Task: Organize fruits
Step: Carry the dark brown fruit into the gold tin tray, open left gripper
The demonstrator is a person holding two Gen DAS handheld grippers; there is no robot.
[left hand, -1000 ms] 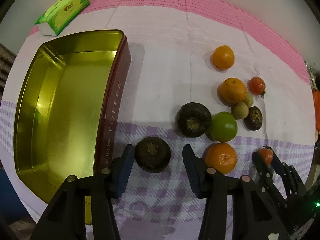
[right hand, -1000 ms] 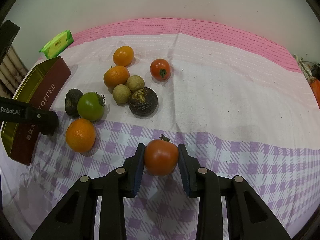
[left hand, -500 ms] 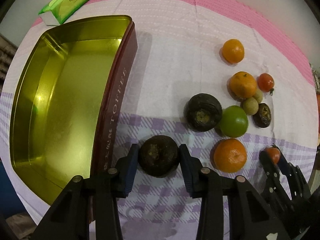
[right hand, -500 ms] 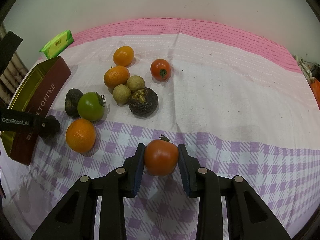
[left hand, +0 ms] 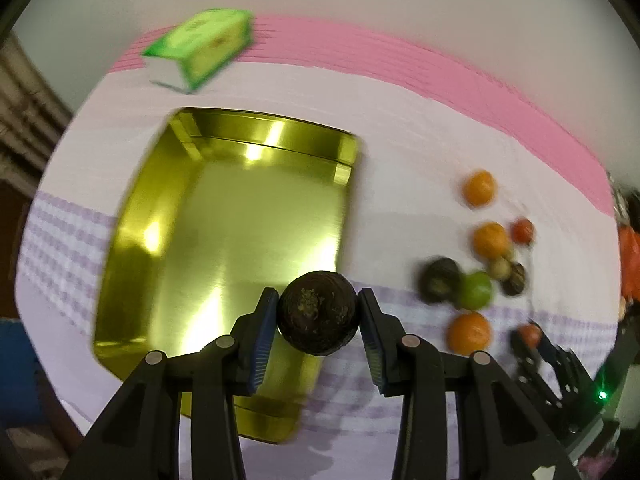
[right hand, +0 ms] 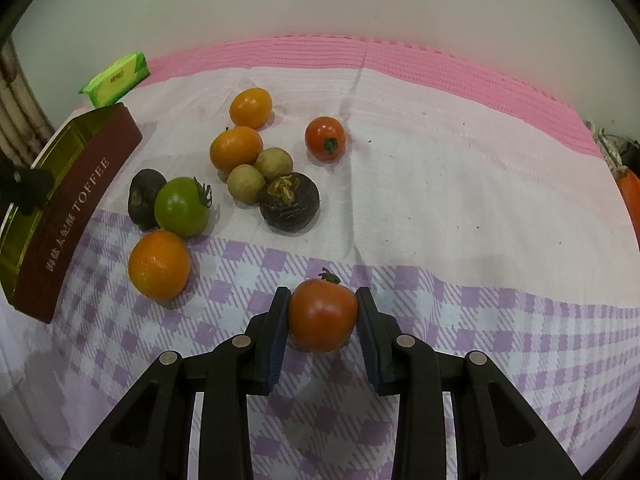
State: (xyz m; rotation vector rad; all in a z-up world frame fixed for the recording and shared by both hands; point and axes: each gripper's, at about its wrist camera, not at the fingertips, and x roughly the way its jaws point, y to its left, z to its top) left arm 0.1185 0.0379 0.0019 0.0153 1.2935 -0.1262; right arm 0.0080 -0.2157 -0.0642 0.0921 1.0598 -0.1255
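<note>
Left gripper pinches a dark round fruit between both pads, just above the gold tin (its near-right corner). Right gripper clamps a red tomato btwn its fingers, over the checked cloth.

- Left wrist view: smeared by motion blur throughout. Fruit cluster at right blurred, kinds not separable beyond colour; print on green packet unreadable.
- Gold tin: near corner covered by left claw and the dark round fruit it gripped.
- Right claw: partly cut by the frame edge; small red fruit between its tips blurred.
- Right wrist view: tin's left end cut by the edge, interior mostly hidden behind its maroon wall.
- Dark fruit half hidden behind green tomato.
- Orange item at right edge cropped, unidentifiable.
</note>
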